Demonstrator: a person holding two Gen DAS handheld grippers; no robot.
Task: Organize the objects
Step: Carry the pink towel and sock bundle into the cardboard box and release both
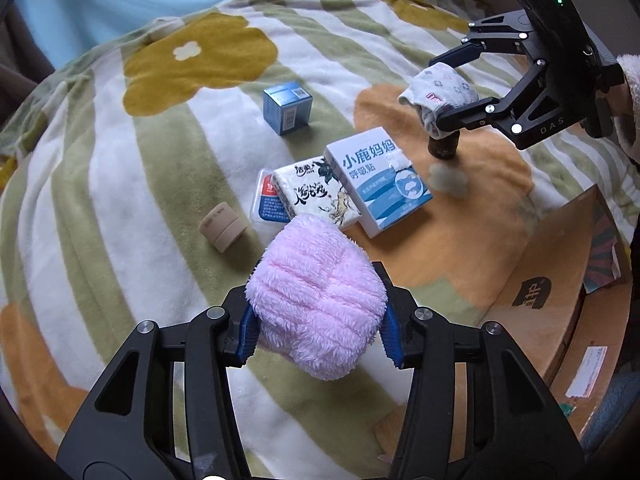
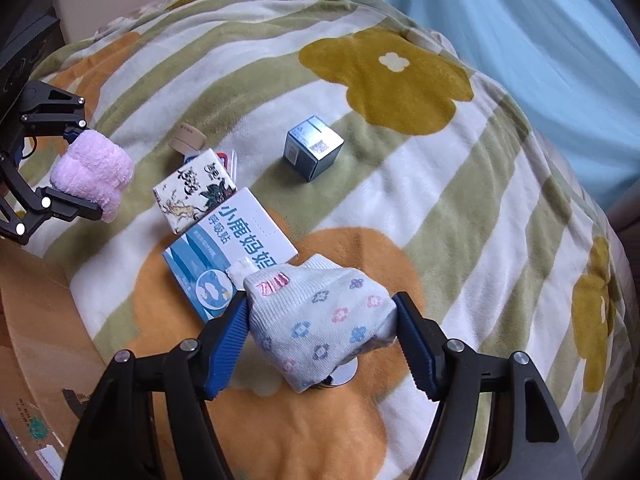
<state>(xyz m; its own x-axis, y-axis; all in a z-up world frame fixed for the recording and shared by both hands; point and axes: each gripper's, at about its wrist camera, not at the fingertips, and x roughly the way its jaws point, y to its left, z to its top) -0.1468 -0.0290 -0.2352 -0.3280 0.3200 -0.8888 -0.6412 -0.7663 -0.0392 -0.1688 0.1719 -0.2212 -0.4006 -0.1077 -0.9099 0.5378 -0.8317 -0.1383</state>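
Note:
My left gripper (image 1: 316, 336) is shut on a fluffy pink cloth bundle (image 1: 316, 300) and holds it above the blanket; it also shows at the left of the right wrist view (image 2: 94, 174). My right gripper (image 2: 320, 328) is shut on a white patterned sock (image 2: 320, 316), seen from the left wrist view (image 1: 440, 96) at upper right. A small dark jar (image 1: 443, 147) sits under the sock. On the blanket lie a blue-and-white box (image 1: 380, 182), a printed tissue pack (image 1: 316, 196), a blue cube box (image 1: 288, 107) and a beige tape roll (image 1: 224, 232).
A striped flower blanket (image 1: 120, 200) covers the bed. A flat clear plastic pack (image 1: 264, 200) lies under the tissue pack. A cardboard box (image 1: 548, 288) stands at the bed's right edge, seen lower left in the right wrist view (image 2: 36, 340). A blue curtain (image 2: 520, 20) hangs behind.

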